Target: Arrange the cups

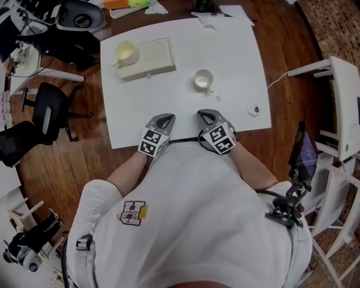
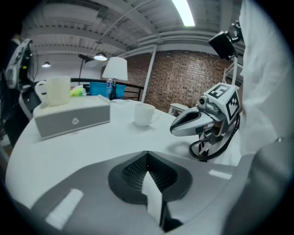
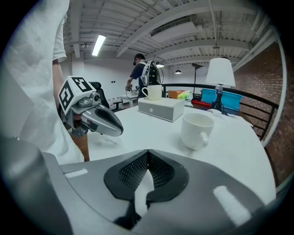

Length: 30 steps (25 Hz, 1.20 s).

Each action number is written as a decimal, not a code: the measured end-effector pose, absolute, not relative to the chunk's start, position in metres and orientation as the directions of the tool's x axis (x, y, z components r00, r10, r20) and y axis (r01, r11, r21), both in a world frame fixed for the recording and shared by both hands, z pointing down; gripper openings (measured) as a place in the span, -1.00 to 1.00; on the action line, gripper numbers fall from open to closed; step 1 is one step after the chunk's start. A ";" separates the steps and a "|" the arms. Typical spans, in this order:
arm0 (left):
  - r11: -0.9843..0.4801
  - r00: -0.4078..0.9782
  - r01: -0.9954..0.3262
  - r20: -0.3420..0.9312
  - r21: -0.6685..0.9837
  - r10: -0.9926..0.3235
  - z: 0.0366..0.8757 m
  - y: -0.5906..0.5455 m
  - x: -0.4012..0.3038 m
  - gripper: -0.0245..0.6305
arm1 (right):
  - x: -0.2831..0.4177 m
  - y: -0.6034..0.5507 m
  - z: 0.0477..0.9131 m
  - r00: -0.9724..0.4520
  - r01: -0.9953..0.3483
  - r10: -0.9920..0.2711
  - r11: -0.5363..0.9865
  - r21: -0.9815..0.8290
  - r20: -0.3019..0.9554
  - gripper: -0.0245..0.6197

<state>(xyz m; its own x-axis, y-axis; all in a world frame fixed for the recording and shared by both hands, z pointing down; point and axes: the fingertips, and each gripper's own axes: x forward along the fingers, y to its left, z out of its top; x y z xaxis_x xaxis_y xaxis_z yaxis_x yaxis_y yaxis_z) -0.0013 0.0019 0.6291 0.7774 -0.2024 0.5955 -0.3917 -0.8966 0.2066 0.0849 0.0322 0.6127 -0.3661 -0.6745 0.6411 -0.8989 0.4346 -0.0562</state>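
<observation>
Near cup: upright on the table, a little right of centre, mouth up. Its handle points toward the near edge and slightly right.
Far cup: upright on the left end of a pale flat box, with its handle turned to the left.
Box: back-left part of the table. Its long axis runs left to right, slightly skewed to the table edge.
Left gripper: jaws together, nothing between them, at the near table edge.
Right gripper: jaws together too, empty, just beside the left one.
Between grippers and near cup: plain white table top.
Other things on the table: a small round object near the right edge, too small to identify, and loose papers at the far edge.
Around the table: black office chair on the left and a white rack on the right.
Surface: white, smooth, with rounded corners.
Room: wooden floor, brick wall and exposed ceiling beams. There is a white-shaded lamp past the far edge, and a person stands well beyond the table.
</observation>
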 end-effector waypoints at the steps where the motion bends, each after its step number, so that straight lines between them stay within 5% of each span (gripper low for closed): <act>1: -0.918 0.782 -0.356 0.594 0.176 -0.189 0.626 0.001 0.011 -0.93 | 0.094 0.034 0.613 -0.357 -0.903 -0.679 0.426 -0.052 0.642 -0.92; 6: -0.963 0.797 -0.245 0.589 0.111 -0.135 0.616 0.007 0.076 -0.93 | 0.144 0.041 0.615 -0.316 -0.921 -0.698 0.389 -0.031 0.643 -0.92; 20: -0.960 0.755 -0.270 0.635 0.071 -0.165 0.630 -0.007 0.142 -0.89 | 0.214 -0.002 0.614 -0.384 -0.887 -0.705 0.461 -0.027 0.597 -0.92; 30: -0.982 0.692 0.007 0.710 -0.188 -0.130 0.642 -0.056 0.128 -0.43 | 0.204 -0.049 0.618 -0.518 -0.734 -0.593 0.678 0.035 0.617 -0.35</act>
<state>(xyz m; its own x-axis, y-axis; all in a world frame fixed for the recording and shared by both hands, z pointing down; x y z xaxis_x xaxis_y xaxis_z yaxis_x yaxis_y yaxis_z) 0.1279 -0.0563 0.6420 0.6924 -0.1305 0.7096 0.0073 -0.9822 -0.1878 0.2044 -0.0493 0.6180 -0.5183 -0.5926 0.6166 -0.7338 0.6785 0.0353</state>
